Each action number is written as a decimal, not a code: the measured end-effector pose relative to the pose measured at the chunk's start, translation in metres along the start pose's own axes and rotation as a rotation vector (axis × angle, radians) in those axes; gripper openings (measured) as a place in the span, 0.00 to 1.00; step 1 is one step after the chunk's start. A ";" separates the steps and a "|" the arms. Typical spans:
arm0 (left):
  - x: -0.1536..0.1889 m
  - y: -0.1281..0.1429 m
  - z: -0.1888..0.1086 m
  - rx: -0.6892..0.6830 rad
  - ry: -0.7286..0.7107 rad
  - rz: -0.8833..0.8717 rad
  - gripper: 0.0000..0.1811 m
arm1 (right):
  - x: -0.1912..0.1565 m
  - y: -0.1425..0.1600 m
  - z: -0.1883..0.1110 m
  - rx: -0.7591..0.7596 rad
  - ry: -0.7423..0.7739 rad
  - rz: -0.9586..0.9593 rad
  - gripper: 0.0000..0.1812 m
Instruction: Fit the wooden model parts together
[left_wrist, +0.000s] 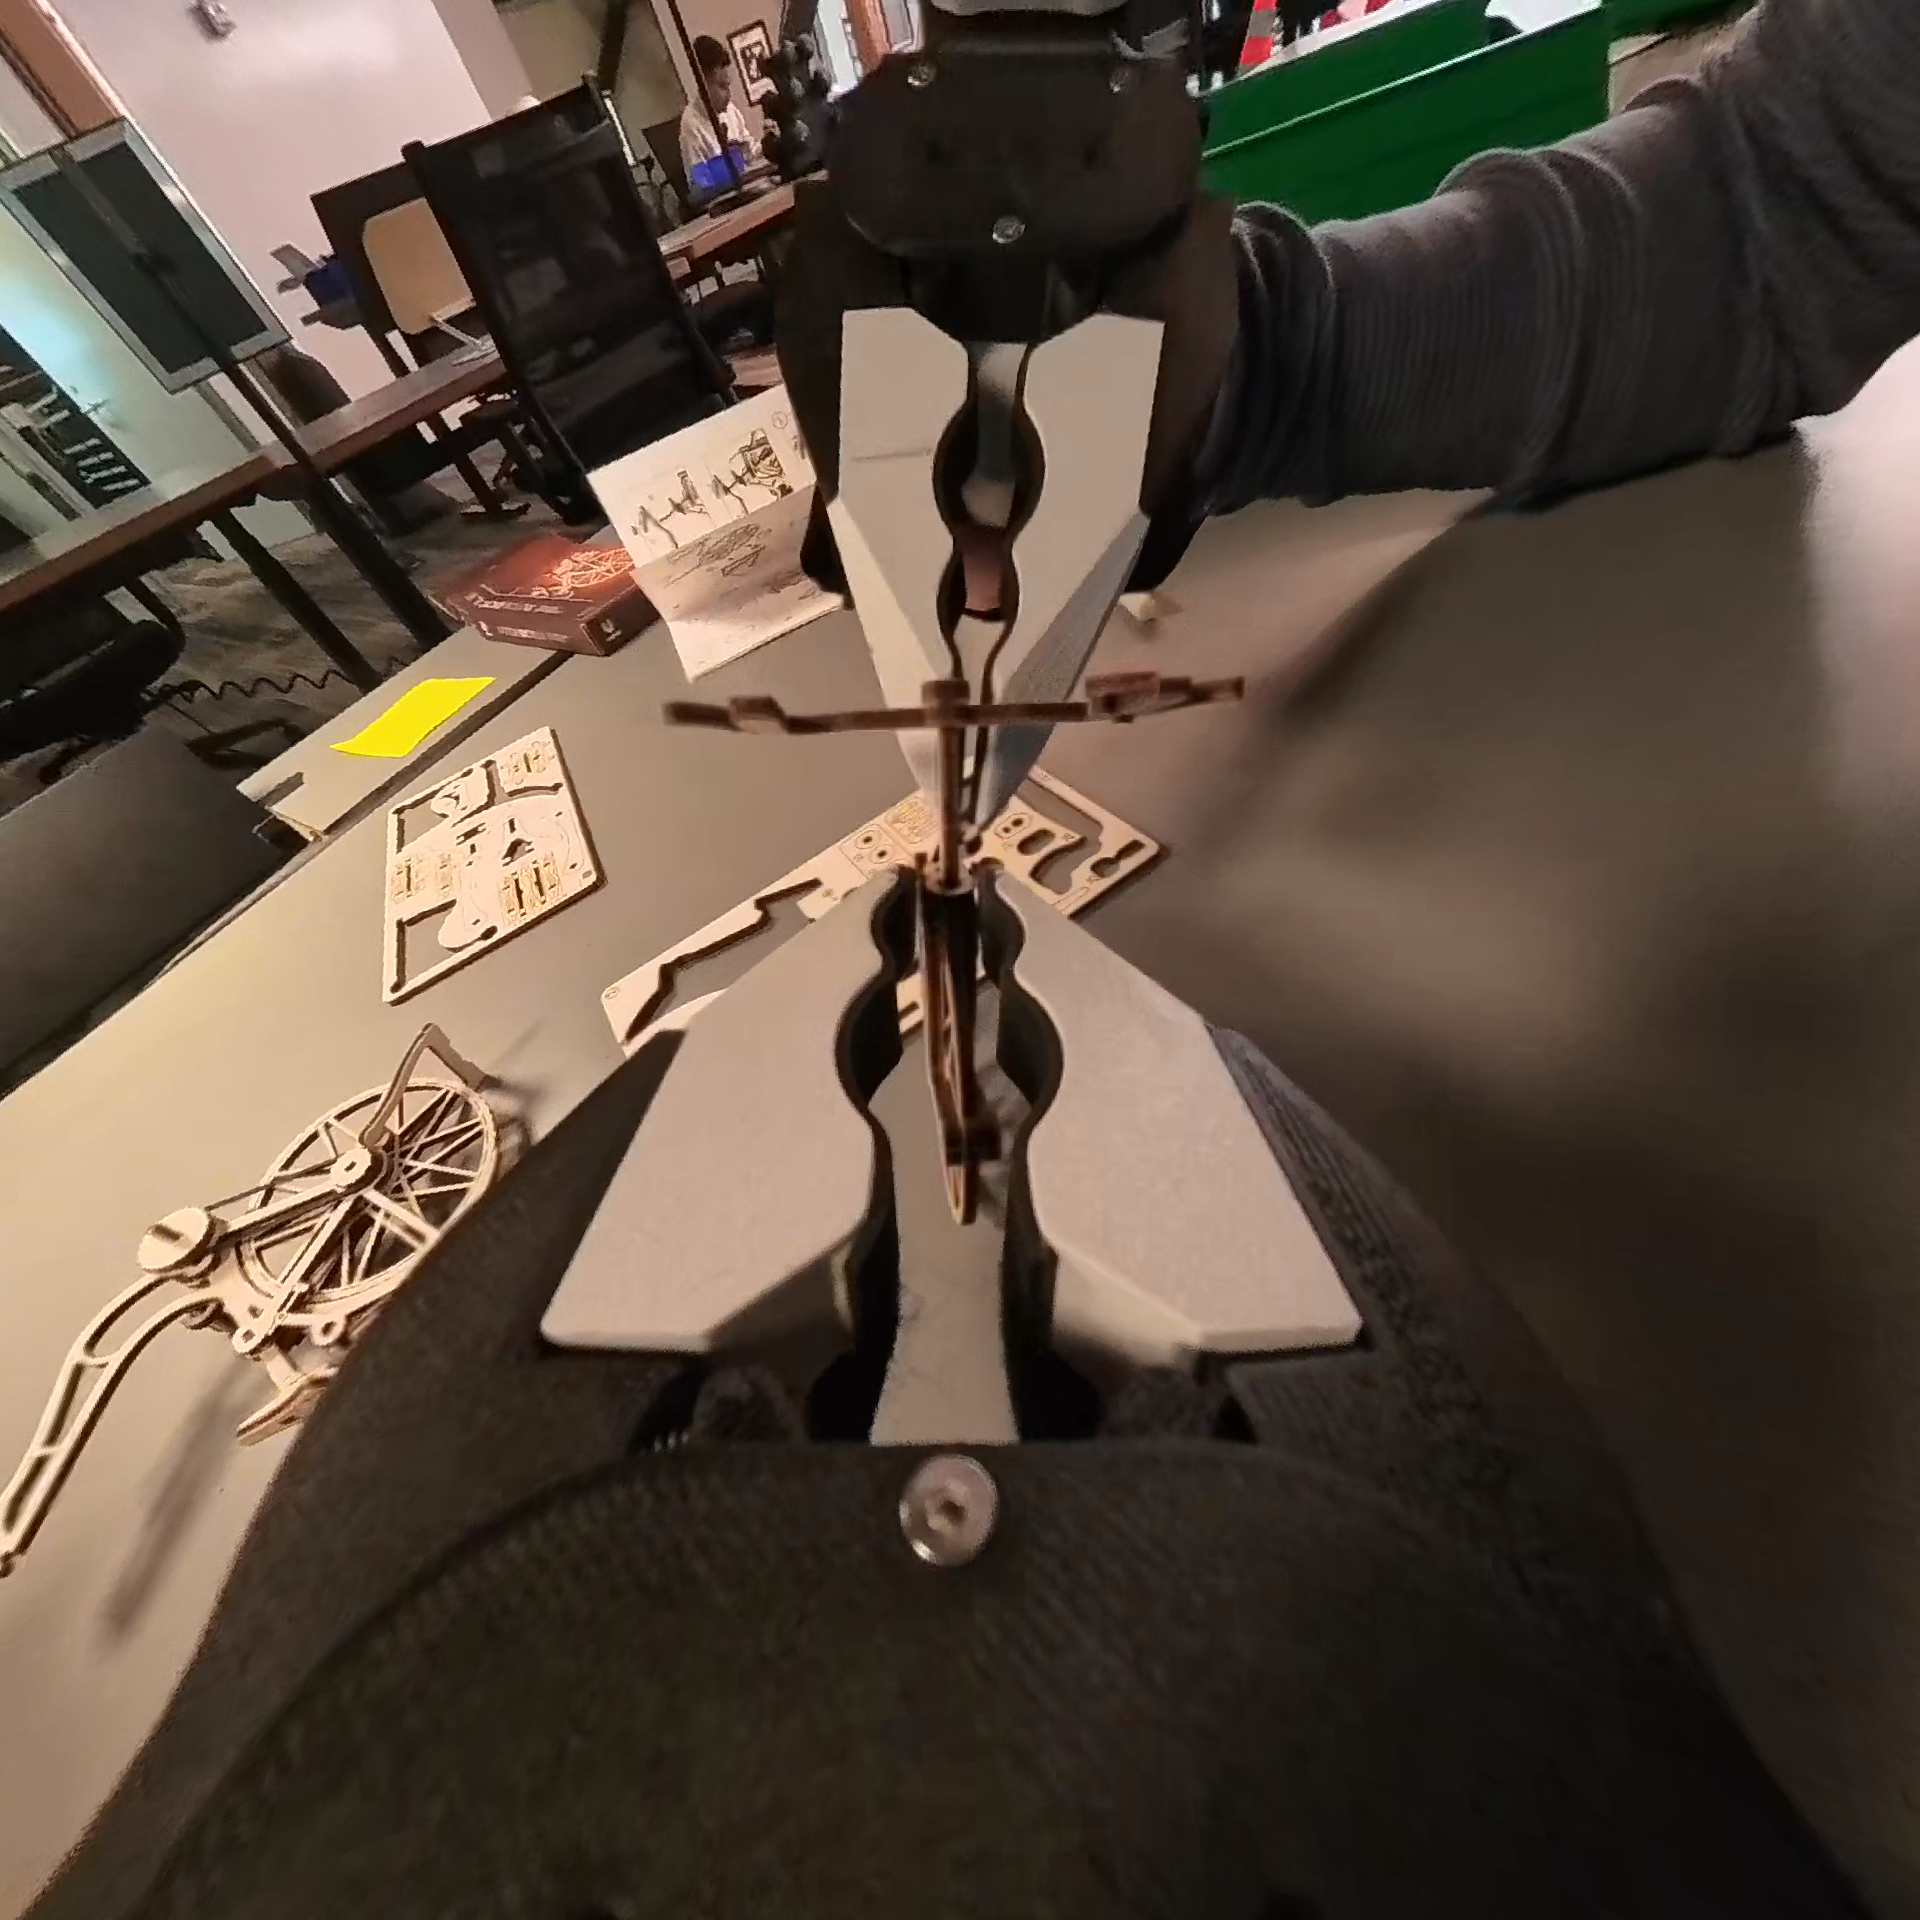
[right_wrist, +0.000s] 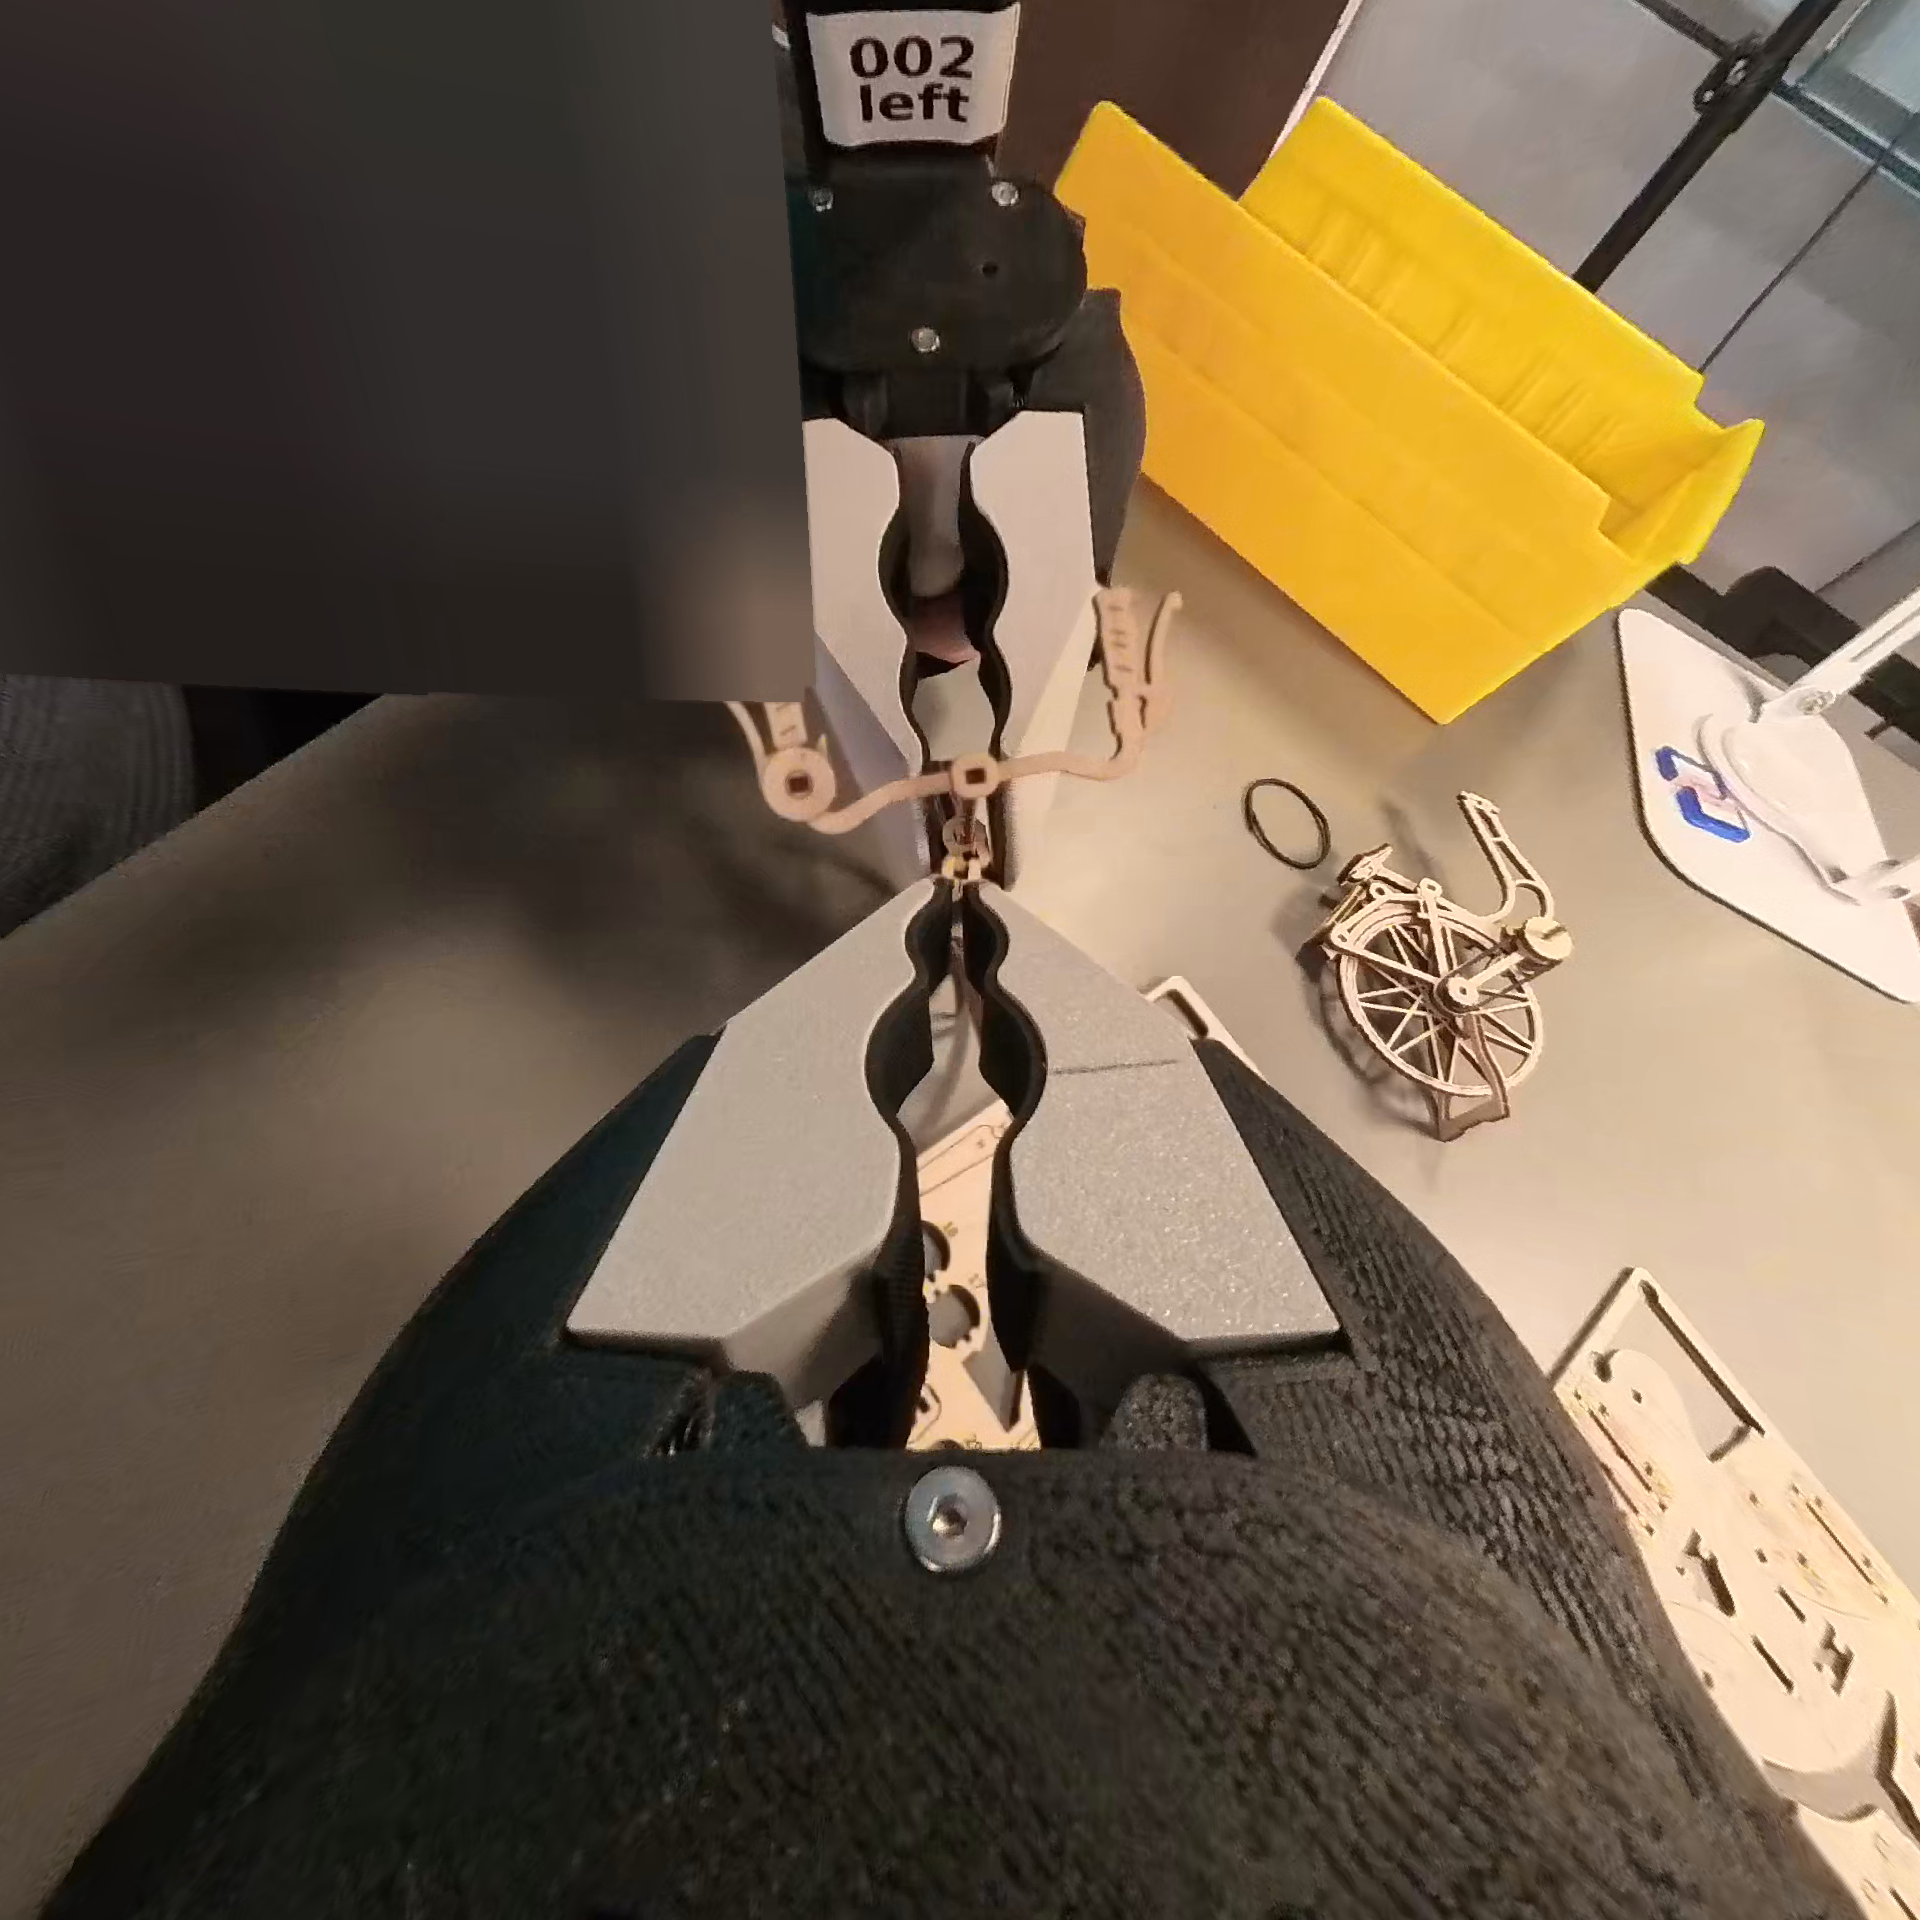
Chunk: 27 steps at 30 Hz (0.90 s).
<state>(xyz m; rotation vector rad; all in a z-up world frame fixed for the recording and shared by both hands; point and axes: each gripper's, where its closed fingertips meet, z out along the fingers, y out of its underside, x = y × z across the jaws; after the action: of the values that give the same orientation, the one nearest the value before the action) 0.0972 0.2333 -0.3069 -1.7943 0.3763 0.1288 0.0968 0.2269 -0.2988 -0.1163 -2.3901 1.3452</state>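
Observation:
My left gripper (left_wrist: 945, 883) is shut on a flat wooden part (left_wrist: 954, 1049), seen edge-on between its fingers. A thin stem rises from that part to a handlebar-shaped wooden crosspiece (left_wrist: 951, 712). My right gripper (left_wrist: 964, 675) comes in from the far side and is shut at the crosspiece's middle. In the right wrist view, the right gripper (right_wrist: 961, 896) pinches a small wooden peg (right_wrist: 961, 847). The peg sits just below the crosspiece (right_wrist: 977, 774), which has a square hole. The left gripper (right_wrist: 961, 758) is behind the crosspiece. Both hold the parts above the grey table (left_wrist: 1455, 935).
A built wooden wheel assembly (left_wrist: 343, 1195) lies on the table and also shows in the right wrist view (right_wrist: 1444, 987). Punched wooden sheets (left_wrist: 488, 862) (right_wrist: 1714, 1558), an instruction leaflet (left_wrist: 717, 520), a dark red box (left_wrist: 551, 603), a yellow bin (right_wrist: 1403, 416) and a black rubber band (right_wrist: 1286, 821) lie around. A sleeve (left_wrist: 1558, 312) is at the right. Only a small space, under 4 cm, lies between the two pairs of fingers.

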 end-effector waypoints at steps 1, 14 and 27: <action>0.001 0.000 0.000 0.001 0.004 -0.001 0.05 | -0.001 0.001 0.001 -0.005 0.000 -0.003 0.00; 0.007 0.002 0.004 -0.021 0.003 0.090 0.05 | -0.007 0.001 -0.002 -0.060 0.023 -0.220 0.00; -0.001 0.004 0.002 -0.017 -0.073 0.159 0.05 | -0.001 0.011 0.004 -0.067 0.078 -0.207 0.00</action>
<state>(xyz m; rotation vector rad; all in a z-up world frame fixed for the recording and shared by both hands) 0.0952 0.2343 -0.3111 -1.7701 0.4670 0.3096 0.0948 0.2295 -0.3098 0.0584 -2.3113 1.1455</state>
